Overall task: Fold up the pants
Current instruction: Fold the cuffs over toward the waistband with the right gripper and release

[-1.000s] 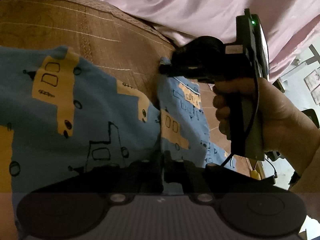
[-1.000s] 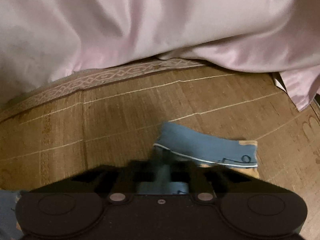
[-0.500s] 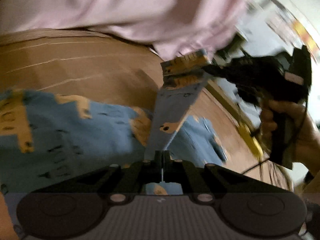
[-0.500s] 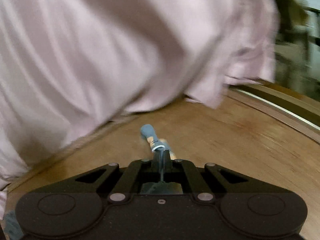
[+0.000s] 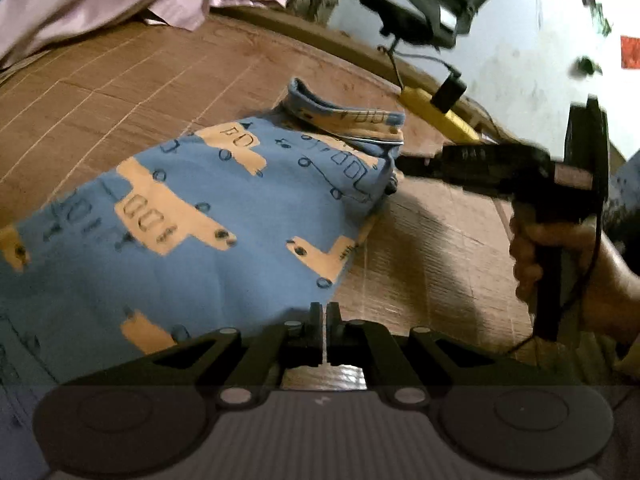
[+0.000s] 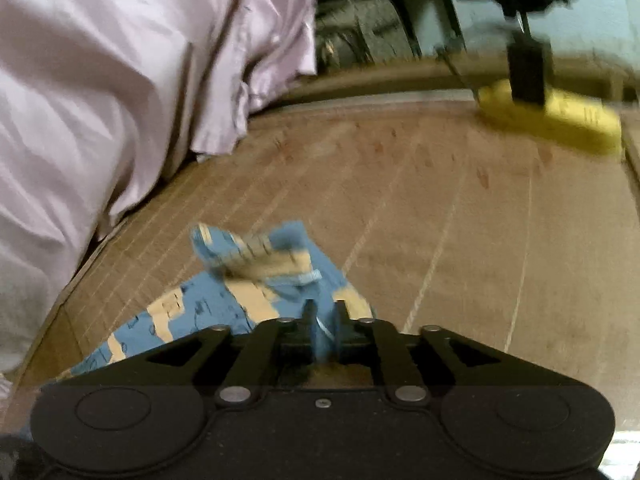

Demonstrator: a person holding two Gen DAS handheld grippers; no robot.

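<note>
Left tongs (image 5: 324, 312) nearest the lens, jaws drawn together to a thin slit, nothing seen between them, poised just past the near hem of the pants (image 5: 192, 216). Pants of soft blue knit printed with orange vehicle shapes and dark outline drawings, spread flat over a woven brown mat (image 5: 120, 92) ruled with pale stitched lines. Far end doubled over, ribbed cuff (image 5: 344, 116) curled upward. Right tongs (image 5: 404, 164) gripped by a hand (image 5: 560, 276), tips at the right edge of the folded cloth; from the right wrist view, right tongs (image 6: 323, 320) clenched on a blue fold of the pants (image 6: 224, 304). Beyond, a yellow block-shaped item (image 6: 552, 120), blurred. Glossy pink sheet (image 6: 100, 80) heaped in creases along the mat's left border. Black office chair (image 5: 444, 4) farthest back
</note>
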